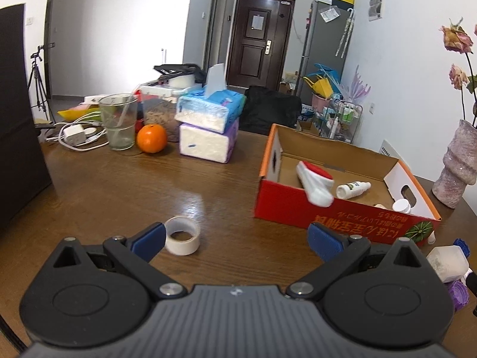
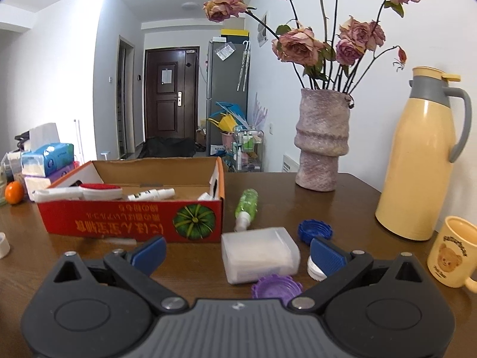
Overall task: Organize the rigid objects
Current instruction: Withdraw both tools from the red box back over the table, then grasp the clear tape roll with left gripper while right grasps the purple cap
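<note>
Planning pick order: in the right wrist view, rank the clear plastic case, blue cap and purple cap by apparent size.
1. clear plastic case
2-3. blue cap and purple cap: alike; the purple is nearer and partly hidden, so unranked.

Plenty of bare table [image 1: 119, 185] left of the red box [image 1: 298, 205]; right side's cramped with the clear case [image 2: 259, 253], blue cap [image 2: 316, 231], purple cap [image 2: 275, 288], mug [image 2: 453, 253].

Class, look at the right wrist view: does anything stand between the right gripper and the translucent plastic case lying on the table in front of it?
Nothing visible does. The right gripper is open, and the translucent plastic case lies on the table straight ahead between its fingers. A purple cap sits just nearer than the case, low and slightly right, and might be nudged.
</note>
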{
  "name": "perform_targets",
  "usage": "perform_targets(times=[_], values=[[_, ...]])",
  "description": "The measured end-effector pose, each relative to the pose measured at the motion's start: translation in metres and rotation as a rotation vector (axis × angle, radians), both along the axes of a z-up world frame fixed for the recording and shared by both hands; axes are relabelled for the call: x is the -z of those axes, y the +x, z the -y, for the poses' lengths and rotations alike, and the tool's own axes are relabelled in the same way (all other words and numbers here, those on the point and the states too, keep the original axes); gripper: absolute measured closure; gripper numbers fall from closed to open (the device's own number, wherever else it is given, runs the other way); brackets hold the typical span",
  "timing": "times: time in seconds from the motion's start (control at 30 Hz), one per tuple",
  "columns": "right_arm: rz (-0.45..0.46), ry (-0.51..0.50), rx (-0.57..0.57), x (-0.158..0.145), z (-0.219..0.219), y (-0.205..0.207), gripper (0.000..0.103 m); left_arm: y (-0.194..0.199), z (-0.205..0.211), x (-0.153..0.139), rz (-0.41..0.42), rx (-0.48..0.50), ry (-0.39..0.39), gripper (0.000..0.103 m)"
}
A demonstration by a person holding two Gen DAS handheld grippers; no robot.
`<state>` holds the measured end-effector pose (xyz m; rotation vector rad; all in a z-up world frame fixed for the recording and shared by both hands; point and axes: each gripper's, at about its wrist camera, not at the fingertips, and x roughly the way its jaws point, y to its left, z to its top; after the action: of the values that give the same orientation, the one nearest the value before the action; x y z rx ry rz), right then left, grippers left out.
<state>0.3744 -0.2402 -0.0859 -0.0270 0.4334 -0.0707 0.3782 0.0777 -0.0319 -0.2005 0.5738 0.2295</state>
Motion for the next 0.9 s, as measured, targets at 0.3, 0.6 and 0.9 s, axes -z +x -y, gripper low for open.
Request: perform_targets(times=[0.3, 0.6, 0.9], values=[[-0.042, -0.021, 0.036, 0.017, 0.015, -0.015, 0.0, -0.008, -0.029, 0.018, -0.046, -0.044, -0.012, 0.0], [-0.084, -0.024, 0.084, 0.027, 0.043, -0.015, 0.0, -0.004, -0.043, 0.033, -0.074, -0.055, -0.021, 0.0], [-0.183, -0.014, 0.039, 0.044, 0.047, 0.017, 0.015, 0.006, -0.049, 0.047, -0.114, -0.049, -0.004, 0.0]])
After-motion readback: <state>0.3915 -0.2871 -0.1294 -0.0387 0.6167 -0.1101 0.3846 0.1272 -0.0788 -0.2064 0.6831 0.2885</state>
